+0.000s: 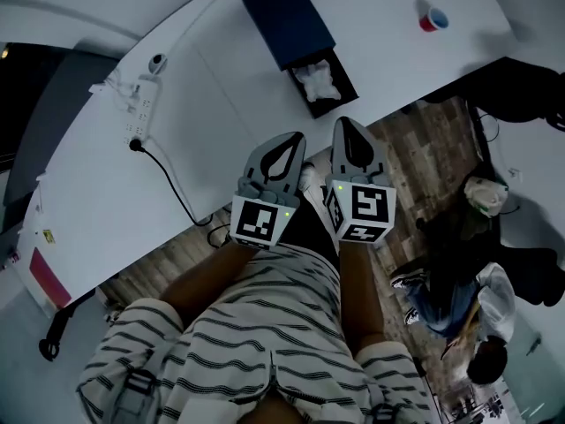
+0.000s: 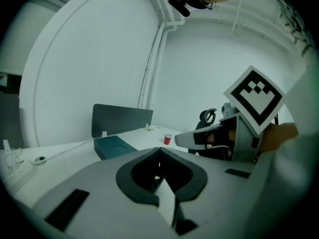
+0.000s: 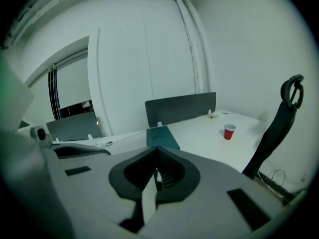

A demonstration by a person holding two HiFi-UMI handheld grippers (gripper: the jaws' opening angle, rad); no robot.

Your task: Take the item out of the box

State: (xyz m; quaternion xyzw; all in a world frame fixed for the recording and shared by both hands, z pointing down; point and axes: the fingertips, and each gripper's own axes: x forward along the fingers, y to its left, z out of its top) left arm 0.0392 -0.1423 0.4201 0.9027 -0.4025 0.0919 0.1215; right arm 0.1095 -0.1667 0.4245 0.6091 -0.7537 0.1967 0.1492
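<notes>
- The left claw (image 1: 291,141) and right claw (image 1: 348,125) hover side by side at the table's (image 1: 221,104) near edge, both closed tight and empty.
- The white item (image 1: 318,79) lies in the open drawer (image 1: 348,79) of the dark box (image 1: 287,20), just beyond them.

red cup (image 1: 433,19), power strip (image 1: 141,104), white table (image 1: 221,78)

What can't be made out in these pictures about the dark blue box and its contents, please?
- White crumpled item in the dark blue flat box: head view, too small to identify.
- Its open tray: both gripper views, mostly hidden behind the grey jaws.
- Small red cup: contents too small, every view.
</notes>
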